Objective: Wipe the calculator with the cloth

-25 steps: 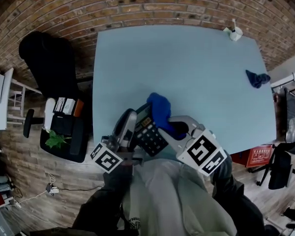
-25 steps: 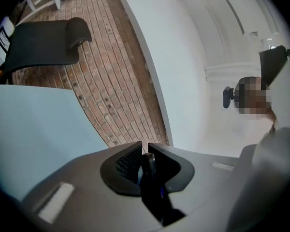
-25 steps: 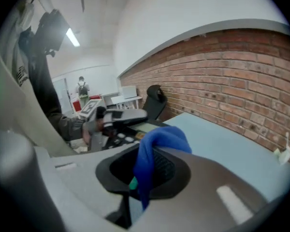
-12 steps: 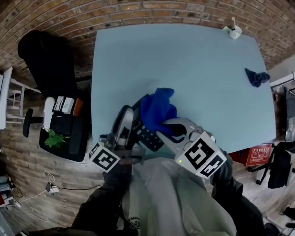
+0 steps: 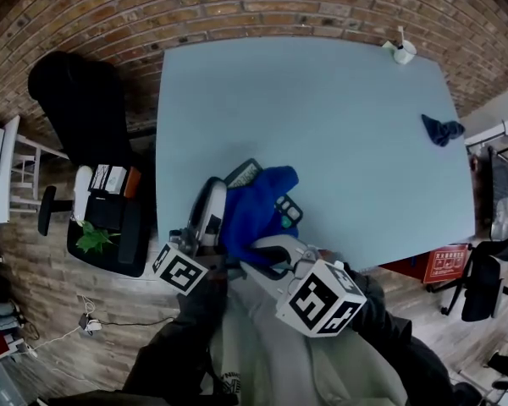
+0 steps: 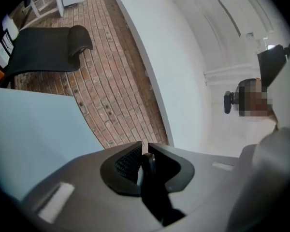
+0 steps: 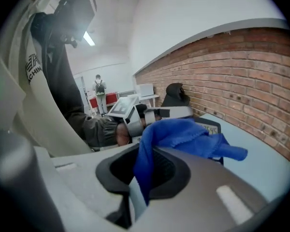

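Observation:
The dark calculator (image 5: 245,173) lies near the front edge of the pale blue table (image 5: 322,117), its keys (image 5: 289,210) showing to the right of the blue cloth (image 5: 256,205) draped over its middle. My left gripper (image 5: 223,194) is shut on the calculator's left edge, which is the thin dark edge (image 6: 147,168) between the tips of my left gripper (image 6: 145,146). My right gripper (image 5: 254,245) comes in from the near side, shut on the cloth. In the right gripper view the cloth (image 7: 183,132) hangs from my right gripper (image 7: 145,163) over the calculator's display (image 7: 210,127).
A second dark blue cloth (image 5: 443,131) lies at the table's right edge. A small white object (image 5: 400,53) stands at the far right corner. A black chair (image 5: 80,100) and a box with a plant (image 5: 97,239) stand left of the table. A person (image 7: 100,88) stands far behind.
My right gripper has drawn the cloth leftward and nearer across the calculator, so it now covers the middle and bares keys on the right. The left gripper has stayed put.

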